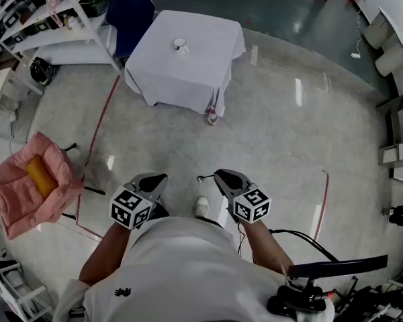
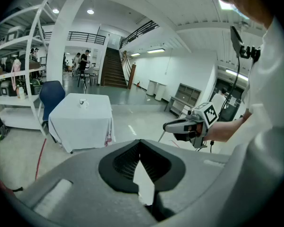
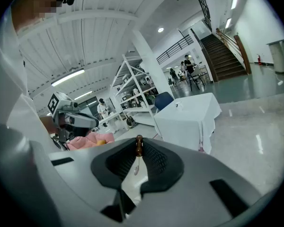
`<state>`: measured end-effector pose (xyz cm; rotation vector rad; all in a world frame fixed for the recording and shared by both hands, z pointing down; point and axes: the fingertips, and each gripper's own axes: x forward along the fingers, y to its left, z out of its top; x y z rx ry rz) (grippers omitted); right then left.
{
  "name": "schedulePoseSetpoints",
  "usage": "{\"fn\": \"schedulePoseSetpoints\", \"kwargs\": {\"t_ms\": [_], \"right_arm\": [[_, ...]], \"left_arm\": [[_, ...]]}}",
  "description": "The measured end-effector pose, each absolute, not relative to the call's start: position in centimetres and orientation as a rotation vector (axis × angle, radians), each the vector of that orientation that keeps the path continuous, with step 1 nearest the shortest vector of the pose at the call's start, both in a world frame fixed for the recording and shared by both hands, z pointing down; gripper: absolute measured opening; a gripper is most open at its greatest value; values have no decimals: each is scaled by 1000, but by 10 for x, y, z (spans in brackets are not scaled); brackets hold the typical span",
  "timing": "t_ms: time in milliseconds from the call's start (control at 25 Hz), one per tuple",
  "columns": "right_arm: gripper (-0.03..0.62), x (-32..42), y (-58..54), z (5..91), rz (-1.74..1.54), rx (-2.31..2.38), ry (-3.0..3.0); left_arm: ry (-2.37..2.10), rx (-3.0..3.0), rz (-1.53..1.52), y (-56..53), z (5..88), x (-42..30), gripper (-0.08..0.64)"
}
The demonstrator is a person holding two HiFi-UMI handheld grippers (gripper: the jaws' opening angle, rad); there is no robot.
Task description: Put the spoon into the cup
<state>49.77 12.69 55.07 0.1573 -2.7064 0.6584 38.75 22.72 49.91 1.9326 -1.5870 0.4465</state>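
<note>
Spoon (image 3: 138, 146): pinched at the very tip of your right tool (image 3: 139, 141), by the brown handle end only. The thin shaft and bowl dangle back between the jaws, which are narrow and closed on it. In the head view it pokes out sideways from the tool's nose.

Risk one: the hold looks shallow. A jolt as you walk could swing the spoon or let it slip to the floor (image 1: 282, 146).

Cup (image 1: 181, 44): small, alone on the cloth-draped bench (image 1: 188, 79), well apart from you.

Risk two: the bowl points back toward you, so the spoon will likely need turning over the cup. A misjudged descent could clip the rim and tip the cup.

Left tool (image 2: 140, 143): closed and empty. In that state it cannot steady the cup
</note>
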Motion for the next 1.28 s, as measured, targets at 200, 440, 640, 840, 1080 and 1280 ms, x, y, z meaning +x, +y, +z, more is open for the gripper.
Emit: {"fn": "schedulePoseSetpoints", "kwargs": {"t_ms": [200,440,640,840,1080,1280], "right_arm": [[49,454,111,546,611,153,-2732],[49,404,98,541,602,237,-2697],[49,326,86,529,678,352,-2670],[49,245,66,531,698,434,-2691],[49,174,45,517,750,540,-2705],[49,140,-20,512,753,592,-2702]], "left_arm": [[-1615,1920,433,220,508,343,11],[-1557,2000,398,192,505,288,11],[-1534,2064,360,180,485,196,11],[-1528,2079,375,187,495,105,11],[-1535,2076,442,195,503,24,11],[-1521,2062,384,145,509,-2,11]]}}
